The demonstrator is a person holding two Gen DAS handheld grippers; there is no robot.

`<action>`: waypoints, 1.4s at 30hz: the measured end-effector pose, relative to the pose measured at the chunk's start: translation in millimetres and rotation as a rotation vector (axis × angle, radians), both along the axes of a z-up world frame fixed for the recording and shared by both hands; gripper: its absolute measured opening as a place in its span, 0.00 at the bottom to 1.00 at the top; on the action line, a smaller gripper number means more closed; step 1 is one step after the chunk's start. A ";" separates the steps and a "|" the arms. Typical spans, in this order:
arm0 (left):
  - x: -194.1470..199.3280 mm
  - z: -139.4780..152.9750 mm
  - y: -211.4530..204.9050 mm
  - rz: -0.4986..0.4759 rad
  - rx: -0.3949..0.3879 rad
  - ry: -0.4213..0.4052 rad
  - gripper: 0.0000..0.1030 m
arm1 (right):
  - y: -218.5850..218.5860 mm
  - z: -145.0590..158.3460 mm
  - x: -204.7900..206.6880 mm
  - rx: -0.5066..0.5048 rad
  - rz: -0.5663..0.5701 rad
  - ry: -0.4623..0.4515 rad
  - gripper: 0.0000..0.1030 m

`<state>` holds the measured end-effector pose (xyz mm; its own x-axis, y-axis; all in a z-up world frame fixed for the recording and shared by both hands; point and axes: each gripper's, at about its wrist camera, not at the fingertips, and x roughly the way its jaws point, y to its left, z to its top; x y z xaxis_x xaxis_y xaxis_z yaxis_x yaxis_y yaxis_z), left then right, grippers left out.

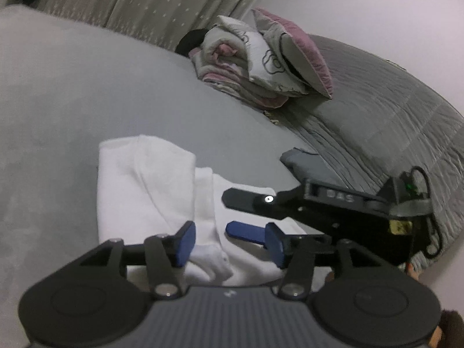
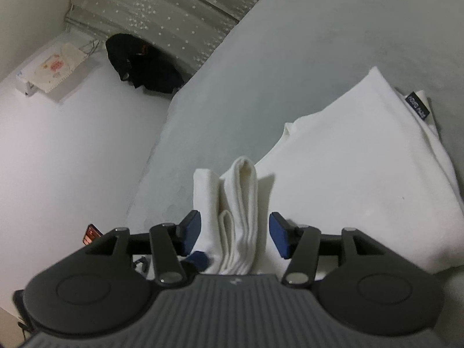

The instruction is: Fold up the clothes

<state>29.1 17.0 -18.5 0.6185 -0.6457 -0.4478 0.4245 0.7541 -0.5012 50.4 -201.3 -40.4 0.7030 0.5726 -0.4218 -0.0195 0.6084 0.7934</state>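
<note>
Lying on grey bed: white garment [image 1: 145,185], partly folded, near middle of the left wrist view.
Garment detail: a bunched white fold [image 2: 240,217] stands up between the right gripper's pads in the right wrist view; dark label [image 2: 417,105] at far right edge of the cloth.
Left gripper [image 1: 229,245]: jaws wide apart, blue pads either side of a rumpled edge of the garment, not closed on it.
Right gripper [image 2: 235,236]: jaws spread wide, the white fold between them; whether the pads touch the cloth I cannot tell. In the left wrist view it reaches in from the right over the garment.
Bed surface [image 1: 87,92]: plain grey sheet under the garment.
Quilt [image 1: 377,116]: grey, stitched, to the right of the garment.
Bedding pile [image 1: 261,58]: folded pink and grey bedding, far, beyond the garment.
Curtain [image 1: 145,3]: star-patterned, far behind the bed.
Floor [image 2: 72,145]: pale, left of the bed; dark bundle [image 2: 142,63] far by the curtain.
</note>
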 end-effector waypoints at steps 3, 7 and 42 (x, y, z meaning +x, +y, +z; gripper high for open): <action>-5.3 5.5 8.0 0.001 -0.004 -0.017 0.55 | 4.2 2.2 10.7 -0.023 0.010 -0.004 0.58; -8.9 12.5 21.1 0.016 -0.026 -0.025 0.55 | 9.8 4.5 14.6 -0.046 0.021 -0.013 0.64; -20.4 17.9 43.9 -0.125 -0.007 -0.064 0.65 | 21.5 9.2 24.8 -0.053 0.098 -0.066 0.19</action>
